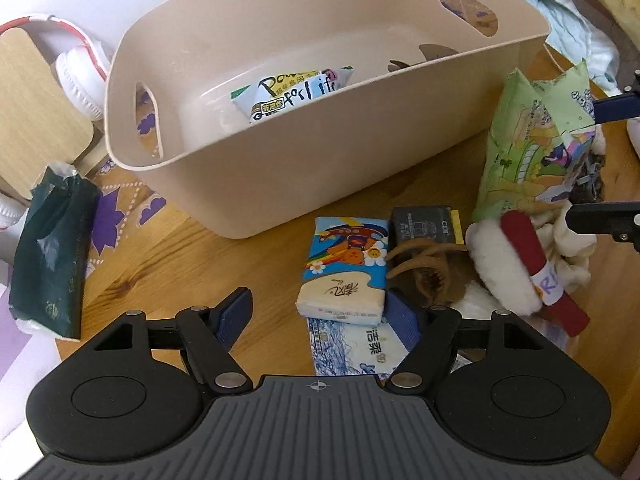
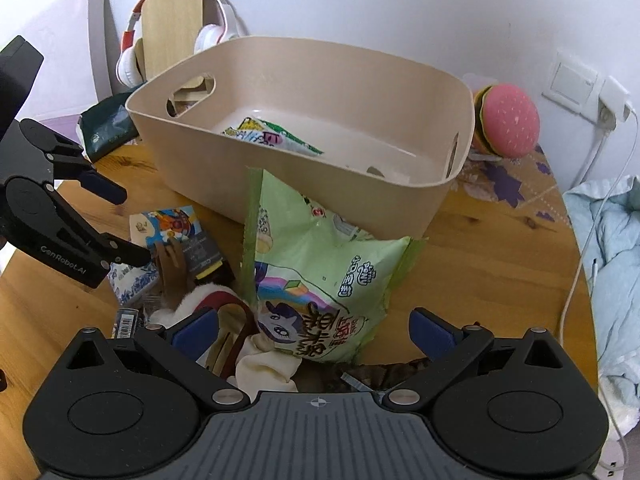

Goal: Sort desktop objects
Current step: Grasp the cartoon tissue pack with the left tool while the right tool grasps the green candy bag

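- The beige bin (image 1: 320, 152) stands on the round wooden table (image 1: 168, 264) and serves here as the landmark; inside it, on the floor, lies one white snack packet (image 1: 288, 94) with printed letters.
- Just in front of the bin lies a small tissue pack (image 1: 344, 272) with a cartoon bear, flat on the table, and under its near end a blue-and-white tissue pack (image 1: 356, 352) shows.
- The left gripper (image 1: 320, 316) hangs over these two packs with its jaws spread — the bear pack sits between the blue fingers, but the pads do not press on it.
- Beside the bear pack, also close to the front wall of the bin, there is a dark grey box (image 1: 424, 224) and a brown hair claw (image 1: 428, 272).
- To the right of the bin front leans a big green snack bag (image 2: 316, 276), its top edge touching the bin wall.
- The right gripper (image 2: 316, 332) is above the lower part of this green bag; its jaws are wide apart and hold nothing.
- Near the green bag lies a white fluffy thing with a red roll (image 1: 536, 264) on it.
- Left of the bin lies a dark green packet (image 1: 48, 252), partly over the table edge.
- Behind the bin, white and red headphones (image 2: 208, 40) hang on a wooden stand (image 2: 172, 28); at its far right side sits a pink burger-shaped cushion (image 2: 508, 124).
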A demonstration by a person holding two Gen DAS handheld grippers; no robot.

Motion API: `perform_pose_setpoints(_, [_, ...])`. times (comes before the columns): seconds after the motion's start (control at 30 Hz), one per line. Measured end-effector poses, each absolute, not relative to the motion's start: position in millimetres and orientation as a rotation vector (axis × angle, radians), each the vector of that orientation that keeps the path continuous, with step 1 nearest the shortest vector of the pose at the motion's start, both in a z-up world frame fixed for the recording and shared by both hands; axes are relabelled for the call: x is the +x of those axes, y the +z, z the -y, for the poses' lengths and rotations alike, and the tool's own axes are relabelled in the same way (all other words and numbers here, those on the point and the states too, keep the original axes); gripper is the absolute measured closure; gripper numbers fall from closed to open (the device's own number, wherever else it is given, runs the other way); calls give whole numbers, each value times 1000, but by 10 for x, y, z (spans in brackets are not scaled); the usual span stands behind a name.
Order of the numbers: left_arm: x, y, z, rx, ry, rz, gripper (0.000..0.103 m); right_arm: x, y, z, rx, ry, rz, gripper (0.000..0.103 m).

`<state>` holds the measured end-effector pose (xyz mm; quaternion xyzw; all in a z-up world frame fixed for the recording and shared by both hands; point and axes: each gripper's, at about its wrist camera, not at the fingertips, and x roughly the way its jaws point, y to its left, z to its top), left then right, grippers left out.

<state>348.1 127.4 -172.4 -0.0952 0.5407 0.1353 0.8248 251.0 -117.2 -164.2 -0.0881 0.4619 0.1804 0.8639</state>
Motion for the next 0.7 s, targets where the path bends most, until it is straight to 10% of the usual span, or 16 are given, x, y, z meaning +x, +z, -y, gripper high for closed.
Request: perform_pose_setpoints(0.7, [3672,-1948,-1255,-230,231,-1137,33,2632,-1768,998,-154,310,-957,6])
